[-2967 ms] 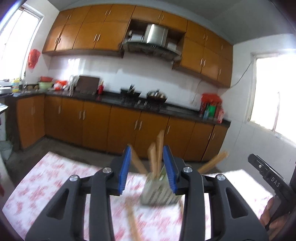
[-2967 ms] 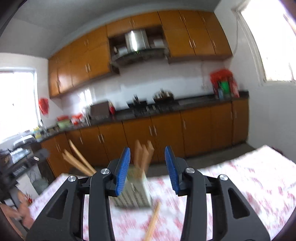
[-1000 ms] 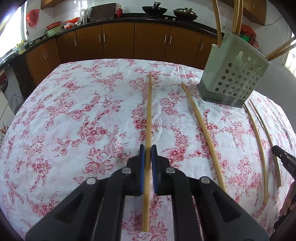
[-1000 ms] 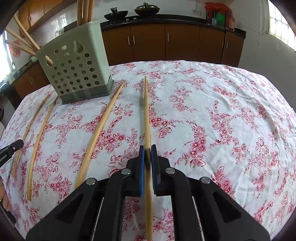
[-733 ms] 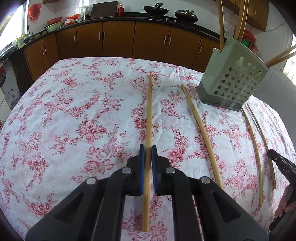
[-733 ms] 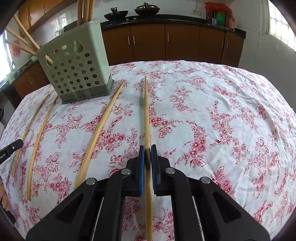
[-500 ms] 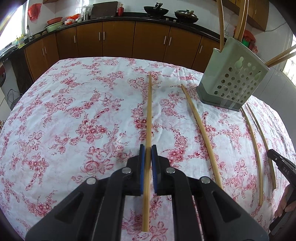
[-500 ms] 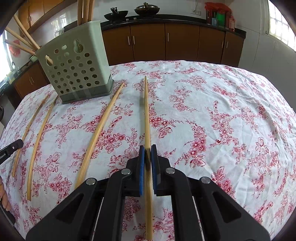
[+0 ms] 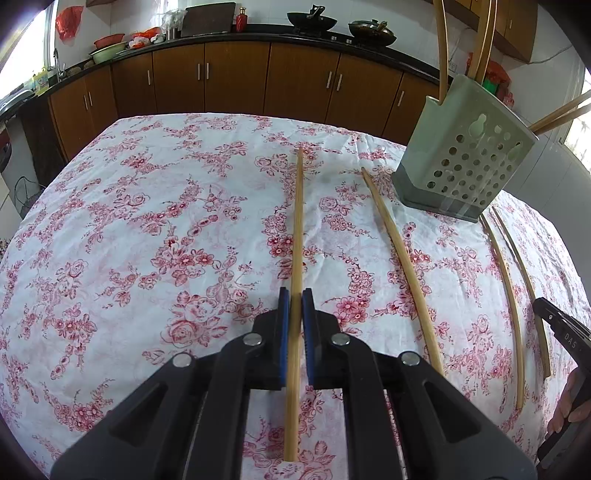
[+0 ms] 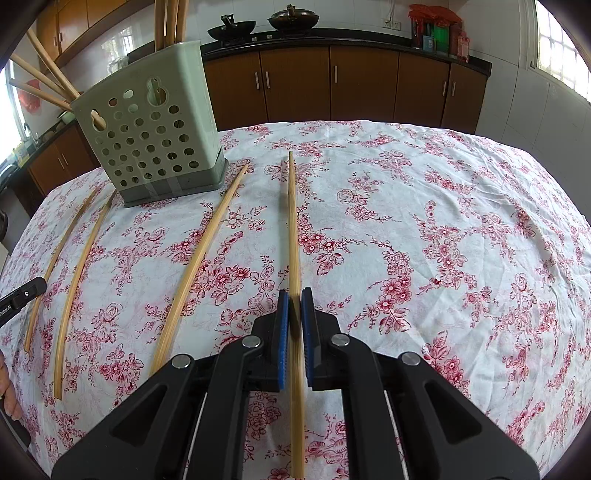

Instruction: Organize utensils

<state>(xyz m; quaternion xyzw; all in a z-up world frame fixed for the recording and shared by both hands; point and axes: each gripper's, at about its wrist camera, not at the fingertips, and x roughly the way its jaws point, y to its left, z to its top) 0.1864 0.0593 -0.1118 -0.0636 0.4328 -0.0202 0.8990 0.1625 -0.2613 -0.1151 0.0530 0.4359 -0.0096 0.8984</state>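
My left gripper is pinched tight on a chopstick lying flat on the floral cloth, its tip pointing away from me. My right gripper is clamped the same way on its own stick. Beyond, loose sticks lie alongside (one near, two further out). Furthest stands the green holder, upright, with several sticks poking from its top.
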